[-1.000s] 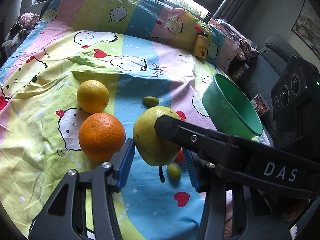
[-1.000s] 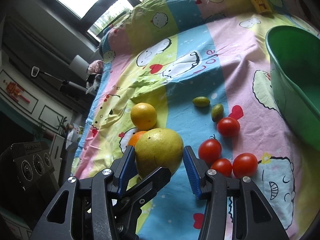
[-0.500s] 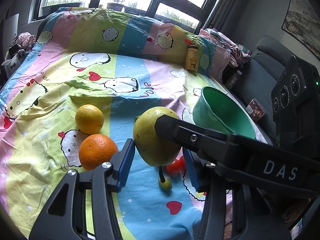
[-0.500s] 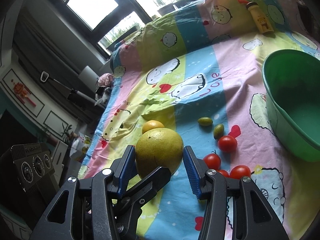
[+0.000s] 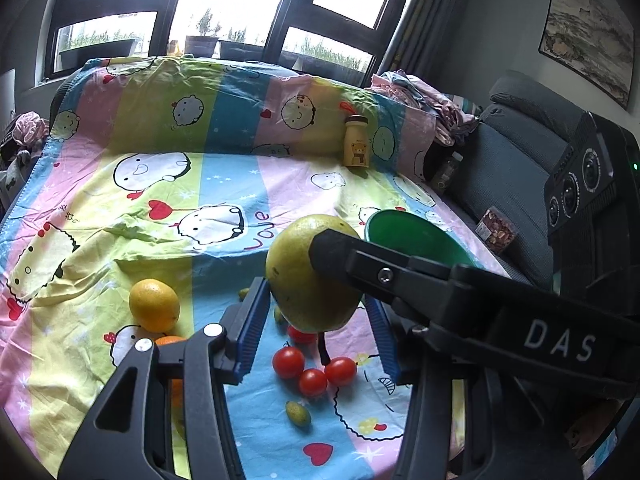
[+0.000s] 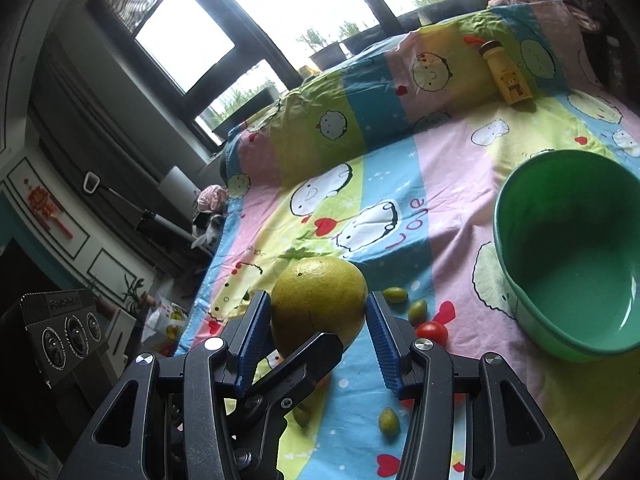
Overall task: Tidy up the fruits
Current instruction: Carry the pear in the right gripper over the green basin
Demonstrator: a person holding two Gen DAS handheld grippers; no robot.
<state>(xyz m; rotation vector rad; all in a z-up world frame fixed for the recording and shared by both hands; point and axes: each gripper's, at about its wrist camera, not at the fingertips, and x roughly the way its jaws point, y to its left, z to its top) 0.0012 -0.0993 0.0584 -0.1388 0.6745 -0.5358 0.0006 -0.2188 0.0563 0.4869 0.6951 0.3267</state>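
a cartoon-printed striped cotton sheet (image 5: 224, 184) covers the bed below dark-framed windows (image 5: 224, 8), with small red round tomatoes (image 5: 312, 368) nearest. the green round plastic basin (image 6: 568, 256) further off holds nothing visible. the large yellow-green round pomelo (image 6: 316, 300) hangs above the sheet, pinched by both the left gripper (image 5: 316, 320) and the right gripper (image 6: 316, 332).

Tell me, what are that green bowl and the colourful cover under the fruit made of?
The green bowl looks like smooth moulded plastic: even colour, soft sheen on its inner wall, thin rolled rim. The cover looks like thin woven cloth, probably cotton, though I cannot be sure: matte, printed with cartoon faces, and creased into soft folds.
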